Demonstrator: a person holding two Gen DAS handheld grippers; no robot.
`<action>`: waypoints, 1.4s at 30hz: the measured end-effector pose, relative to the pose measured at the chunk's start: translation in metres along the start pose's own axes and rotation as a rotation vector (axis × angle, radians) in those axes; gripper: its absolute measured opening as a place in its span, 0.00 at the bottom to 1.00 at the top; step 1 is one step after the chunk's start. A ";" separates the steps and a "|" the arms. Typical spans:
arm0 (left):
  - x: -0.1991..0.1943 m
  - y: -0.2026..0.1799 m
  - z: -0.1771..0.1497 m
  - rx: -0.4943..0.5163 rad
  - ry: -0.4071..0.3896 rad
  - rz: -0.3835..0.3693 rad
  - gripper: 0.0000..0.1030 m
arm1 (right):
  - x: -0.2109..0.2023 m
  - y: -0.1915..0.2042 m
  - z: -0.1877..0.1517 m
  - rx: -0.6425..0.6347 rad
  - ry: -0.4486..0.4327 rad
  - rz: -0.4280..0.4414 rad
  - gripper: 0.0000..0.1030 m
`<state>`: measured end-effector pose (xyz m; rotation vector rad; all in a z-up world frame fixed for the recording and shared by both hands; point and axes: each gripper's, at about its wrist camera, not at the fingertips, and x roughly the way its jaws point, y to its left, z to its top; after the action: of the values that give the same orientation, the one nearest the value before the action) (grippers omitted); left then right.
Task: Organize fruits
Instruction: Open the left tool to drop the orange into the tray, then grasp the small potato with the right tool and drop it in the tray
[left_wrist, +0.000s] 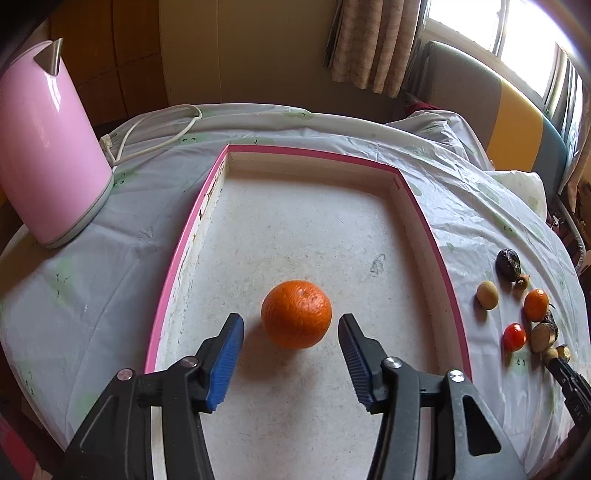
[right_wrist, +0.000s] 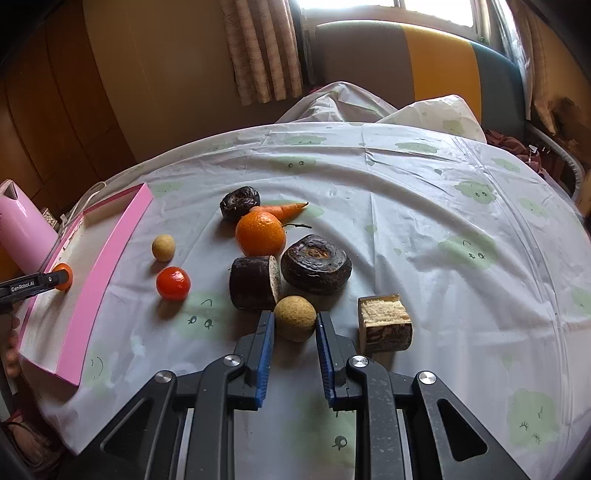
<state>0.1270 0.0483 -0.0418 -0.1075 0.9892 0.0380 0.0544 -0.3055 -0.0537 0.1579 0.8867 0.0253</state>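
Note:
An orange (left_wrist: 296, 314) lies on the floor of the pink-rimmed tray (left_wrist: 192, 221). My left gripper (left_wrist: 291, 326) is open, its jaws on either side of the orange and apart from it. In the right wrist view my right gripper (right_wrist: 294, 323) closes around a small tan round fruit (right_wrist: 295, 317), with its blue pads at both sides of the fruit. Beyond it lie another orange (right_wrist: 260, 233), a red tomato (right_wrist: 173, 283), a second tan fruit (right_wrist: 163, 247), a carrot (right_wrist: 286, 209) and dark cut pieces (right_wrist: 316, 264).
A pink kettle (left_wrist: 48, 147) with a white cord (left_wrist: 159, 129) stands left of the tray. A cut wooden block (right_wrist: 384, 323) sits right of my right gripper. The table has a white printed cloth (right_wrist: 443, 221). A sofa (right_wrist: 424, 62) stands behind.

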 end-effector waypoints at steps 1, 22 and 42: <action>-0.001 -0.001 -0.002 -0.002 -0.003 0.002 0.53 | -0.002 0.001 -0.002 -0.002 0.001 0.003 0.22; -0.046 -0.002 -0.041 0.001 -0.055 -0.036 0.53 | -0.021 0.092 -0.004 -0.186 0.020 0.222 0.22; -0.060 0.031 -0.053 -0.065 -0.083 -0.038 0.53 | 0.022 0.223 0.024 -0.340 0.104 0.375 0.23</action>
<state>0.0478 0.0744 -0.0231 -0.1828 0.9031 0.0391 0.0962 -0.0859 -0.0231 0.0029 0.9337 0.5343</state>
